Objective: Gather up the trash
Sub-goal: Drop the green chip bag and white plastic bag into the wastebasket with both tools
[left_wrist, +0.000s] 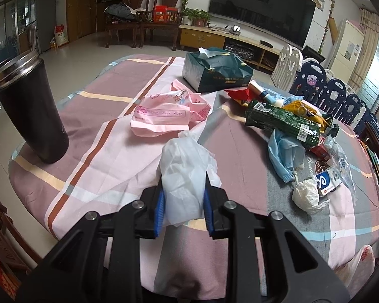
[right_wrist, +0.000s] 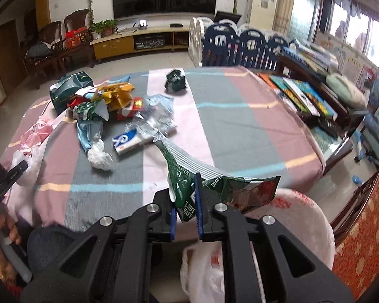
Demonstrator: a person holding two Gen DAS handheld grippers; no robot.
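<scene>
My left gripper (left_wrist: 183,199) is shut on a crumpled white tissue (left_wrist: 187,174) and holds it just above the tablecloth. My right gripper (right_wrist: 185,202) is shut on a green snack wrapper (right_wrist: 214,179) above the near table edge, over a pink-white plastic bag (right_wrist: 303,217) that lies open below. A trash pile sits on the table: green wrapper (left_wrist: 283,121), yellow packet (left_wrist: 305,112), blue face mask (left_wrist: 285,154), white wad (left_wrist: 307,195), blue-white gum box (left_wrist: 328,179). The pile also shows in the right wrist view (right_wrist: 118,106). A dark crumpled wrapper (right_wrist: 175,80) lies apart.
A black tumbler (left_wrist: 27,111) stands at the table's left edge. A green tissue box (left_wrist: 217,72) and a pink paper bag (left_wrist: 169,113) lie at the far side. Books (right_wrist: 300,93) are stacked right of the table. A red chair (right_wrist: 363,227) stands near right.
</scene>
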